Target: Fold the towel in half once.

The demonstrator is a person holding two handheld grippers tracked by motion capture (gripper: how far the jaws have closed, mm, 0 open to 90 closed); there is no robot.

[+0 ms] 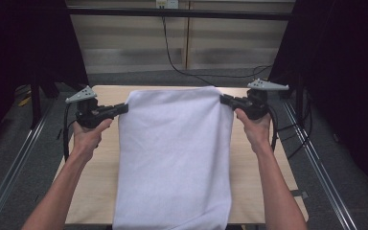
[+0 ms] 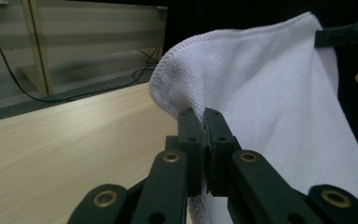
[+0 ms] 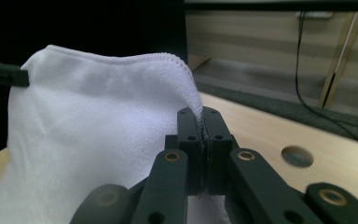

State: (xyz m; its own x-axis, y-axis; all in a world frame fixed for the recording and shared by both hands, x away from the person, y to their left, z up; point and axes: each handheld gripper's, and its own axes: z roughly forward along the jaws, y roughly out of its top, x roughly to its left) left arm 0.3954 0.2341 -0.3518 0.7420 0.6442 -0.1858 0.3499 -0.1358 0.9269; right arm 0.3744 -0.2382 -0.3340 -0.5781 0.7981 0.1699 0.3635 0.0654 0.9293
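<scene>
A white towel (image 1: 175,153) hangs stretched between both grippers above the wooden table (image 1: 100,163); its lower part drapes over the near edge. My left gripper (image 1: 123,108) is shut on the towel's top left corner, and the cloth (image 2: 261,102) bunches out of its closed jaws. At the top right corner my right gripper (image 1: 224,100) is shut on the hem, the towel (image 3: 93,130) spreading away from the jaws. Each gripper view also shows the other gripper pinching the far corner.
A round hole (image 3: 297,156) sits in the tabletop near my right gripper. Black cables (image 1: 172,57) run across the floor behind the table. Metal rails (image 1: 14,158) flank the table on both sides.
</scene>
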